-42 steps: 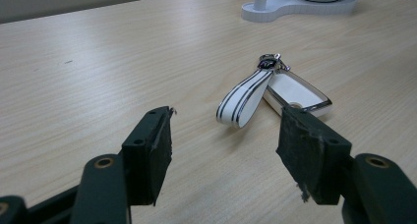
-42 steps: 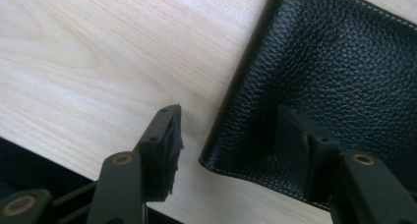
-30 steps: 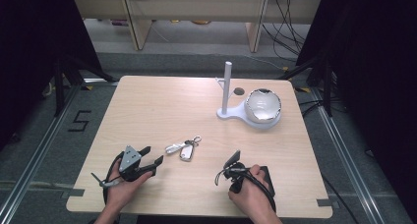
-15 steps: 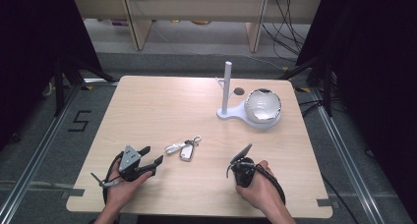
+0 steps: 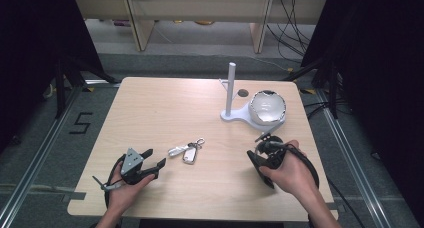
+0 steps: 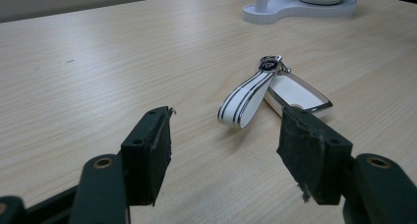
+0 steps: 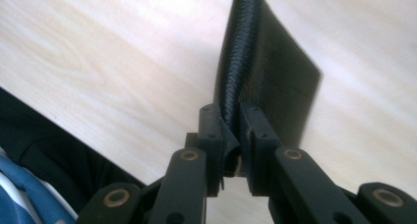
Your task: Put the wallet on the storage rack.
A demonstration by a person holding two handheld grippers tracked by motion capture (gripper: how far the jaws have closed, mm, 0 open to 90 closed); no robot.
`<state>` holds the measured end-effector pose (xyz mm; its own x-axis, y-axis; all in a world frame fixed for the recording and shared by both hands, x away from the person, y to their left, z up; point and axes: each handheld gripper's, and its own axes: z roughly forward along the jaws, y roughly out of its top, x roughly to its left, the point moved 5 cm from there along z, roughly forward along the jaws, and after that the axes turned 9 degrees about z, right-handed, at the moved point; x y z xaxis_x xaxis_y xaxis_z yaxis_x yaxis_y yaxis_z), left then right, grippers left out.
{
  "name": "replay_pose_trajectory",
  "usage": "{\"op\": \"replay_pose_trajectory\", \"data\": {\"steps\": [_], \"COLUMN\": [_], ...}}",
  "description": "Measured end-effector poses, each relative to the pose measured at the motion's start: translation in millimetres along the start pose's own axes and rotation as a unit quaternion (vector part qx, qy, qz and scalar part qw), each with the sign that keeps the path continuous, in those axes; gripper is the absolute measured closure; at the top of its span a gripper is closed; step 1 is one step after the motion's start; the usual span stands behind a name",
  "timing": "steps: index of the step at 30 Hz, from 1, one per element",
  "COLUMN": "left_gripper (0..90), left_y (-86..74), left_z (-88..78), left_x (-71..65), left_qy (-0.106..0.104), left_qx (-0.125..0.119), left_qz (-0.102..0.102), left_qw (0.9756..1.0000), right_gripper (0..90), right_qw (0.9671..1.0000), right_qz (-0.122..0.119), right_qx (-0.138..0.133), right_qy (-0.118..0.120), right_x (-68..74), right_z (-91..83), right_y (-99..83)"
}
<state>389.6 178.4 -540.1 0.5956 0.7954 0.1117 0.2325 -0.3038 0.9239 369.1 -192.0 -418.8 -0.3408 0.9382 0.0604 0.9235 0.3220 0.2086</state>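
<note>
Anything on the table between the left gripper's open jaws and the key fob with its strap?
Nothing. In the left gripper view, bare wood runs from the left gripper to the strap and key fob; the high view agrees.

There's a black "5" (image 5: pixel 81 123) marked on the grey floor (image 5: pixel 45 158) to the left of the desk (image 5: pixel 165 103), plain to read from the high view. The key ring's small dark badge (image 6: pixel 268 64) carries a pale emblem, possibly a letter mark, too small to make out in the left gripper view.
</note>
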Motion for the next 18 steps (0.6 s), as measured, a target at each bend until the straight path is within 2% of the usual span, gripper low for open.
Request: {"op": "replay_pose_trajectory", "data": {"steps": [1,2,6,9,10,11,12,13,14,15,16,18], "left_gripper": [36.4,36.4,36.2,36.3,36.3,36.3,36.2,36.3,36.2,36.3,36.3,36.3], "left_y": [0.0,0.0,0.0,0.0,0.0,0.0,0.0,-0.1,-0.1,-0.1,-0.1,-0.1], "left_z": [0.0,0.0,-0.3,-0.3,-0.3,-0.4,-0.4,-0.5,-0.5,-0.5,-0.5,-0.3], "left_x": [0.1,0.2,0.7,0.5,0.4,0.4,0.5,0.5,0.6,0.6,0.6,0.6], "left_qy": [0.0,0.0,0.0,0.0,0.0,0.0,0.0,0.0,0.0,0.0,0.0,0.0], "left_qx": [0.0,-0.001,-0.003,-0.002,-0.002,-0.002,-0.002,-0.002,-0.002,-0.002,-0.002,-0.002], "left_qz": [-0.001,-0.001,-0.003,-0.001,-0.001,-0.001,-0.001,-0.002,-0.003,-0.003,-0.003,-0.002], "left_qw": [1.0,1.0,1.0,1.0,1.0,1.0,1.0,1.0,1.0,1.0,1.0,1.0], "right_gripper": [81.4,81.4,81.4,81.3,81.3,81.4,81.3,81.3,81.3,81.3,81.3,81.3], "right_qw": [1.0,0.9999,0.9999,0.9999,0.9996,0.9998,0.9997,0.9997,0.9997,0.9999,0.9996,0.9995], "right_qz": [0.0,-0.012,-0.009,0.003,0.022,0.013,0.019,0.014,0.011,0.002,0.022,0.011], "right_qx": [0.0,-0.005,-0.004,-0.011,-0.01,-0.006,-0.006,-0.012,-0.008,-0.013,-0.013,-0.01], "right_qy": [0.0,-0.003,-0.007,0.009,0.01,0.011,0.014,0.018,0.021,0.012,0.014,0.027], "right_x": [0.0,-6.2,-16.9,-20.6,-18.2,-21.6,-22.1,-23.6,-25.3,-30.7,-28.6,-31.6], "right_z": [0.0,-2.0,-10.1,-14.9,-17.3,-18.6,-19.8,-20.5,-21.4,-20.6,-21.3,-23.6], "right_y": [0.0,3.2,12.3,18.3,20.5,21.8,23.6,26.1,27.4,29.5,31.0,34.1]}}
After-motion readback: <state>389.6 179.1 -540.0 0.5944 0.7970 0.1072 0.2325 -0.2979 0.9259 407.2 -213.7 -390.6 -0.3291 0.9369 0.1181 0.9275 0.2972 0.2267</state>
